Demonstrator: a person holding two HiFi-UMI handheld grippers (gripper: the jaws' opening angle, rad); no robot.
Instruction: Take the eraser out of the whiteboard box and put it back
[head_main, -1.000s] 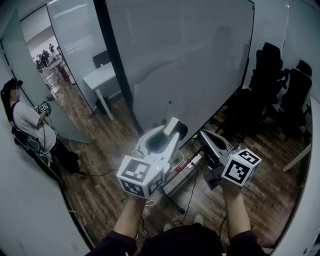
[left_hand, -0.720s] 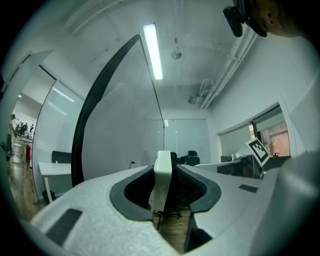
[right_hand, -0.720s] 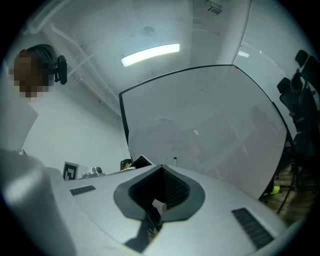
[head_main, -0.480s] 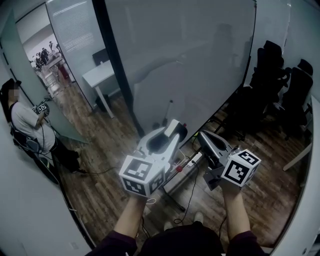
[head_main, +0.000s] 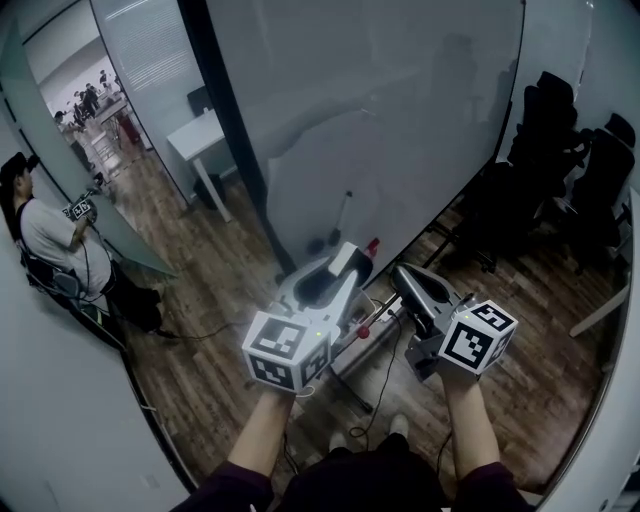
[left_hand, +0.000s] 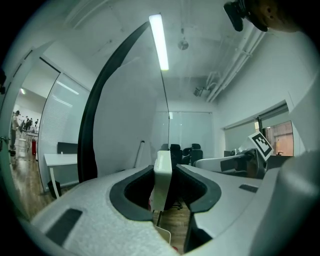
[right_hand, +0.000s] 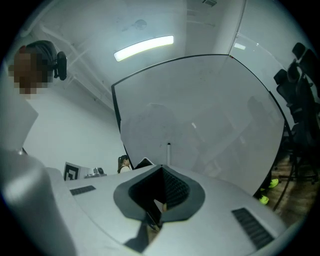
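The eraser (left_hand: 162, 176) is out of the box, a white slab standing on edge between the left gripper's (head_main: 345, 268) jaws. They are closed onto its two flat faces and held fairly wide by its thickness. In the head view it sits at that gripper's tip, just in front of the bottom edge of the whiteboard (head_main: 380, 120), and I cannot tell if it touches the board.

That whiteboard is the biggest thing here, filling the upper middle of the head view with a dark post along its left edge. Wooden floor (head_main: 200, 290) runs underneath. Black chairs (head_main: 570, 150) are bunched off the board's right edge and a white table (head_main: 200, 140) stands beyond its left edge. A person (head_main: 45, 235) stands at the far left of the floor.

Closer in, both forearms reach forward, each gripper carrying its marker cube. The right gripper (head_main: 408, 278) sits beside the left one, pointing at the board's lower edge. Its jaws are pressed together with nothing between them.

Below and between the two grippers lies the whiteboard box (head_main: 345, 355), long and pale, with a small red thing (head_main: 358, 331) in it. A thin upright pen (head_main: 347, 205) stands against the board near its bottom edge.
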